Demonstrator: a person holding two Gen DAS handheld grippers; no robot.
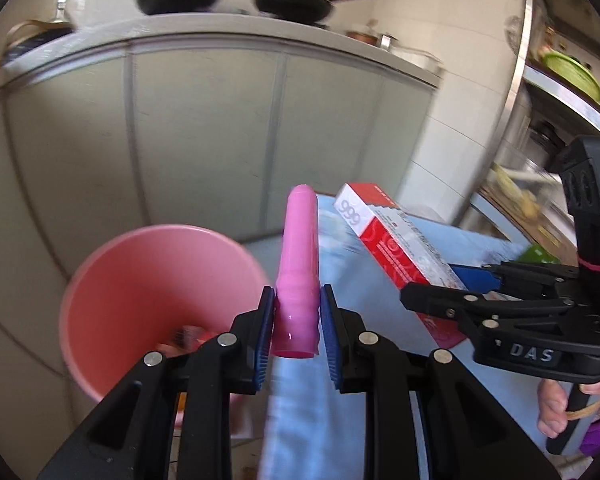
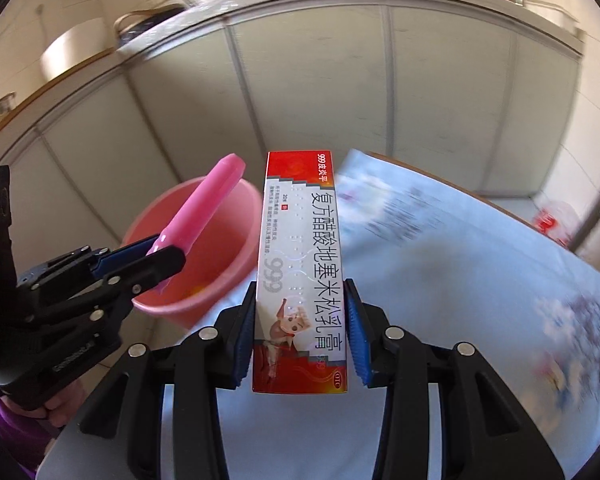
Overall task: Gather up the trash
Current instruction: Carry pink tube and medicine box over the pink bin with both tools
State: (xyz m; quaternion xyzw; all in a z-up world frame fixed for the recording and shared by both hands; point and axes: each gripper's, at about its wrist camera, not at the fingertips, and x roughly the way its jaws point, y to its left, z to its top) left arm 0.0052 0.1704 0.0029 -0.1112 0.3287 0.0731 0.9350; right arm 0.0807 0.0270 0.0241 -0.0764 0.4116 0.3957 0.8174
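Left wrist view: left gripper [image 1: 296, 316] clamps glossy pink plastic tube [image 1: 298, 264] base-first, tip toward 12 o'clock, round pink plastic bucket [image 1: 112, 280] at 9 o'clock, likely the drop target | Right wrist view: right gripper [image 2: 300, 330] pinches red-and-white cardboard ointment box [image 2: 300, 272] by its long sides, bucket at 10 o'clock, above blue-white patterned tablecloth [image 2: 440, 280].

table [image 2: 440, 280] | covered by pale blue printed cloth [image 1: 380, 280] | bucket [image 1: 160, 280] beside it
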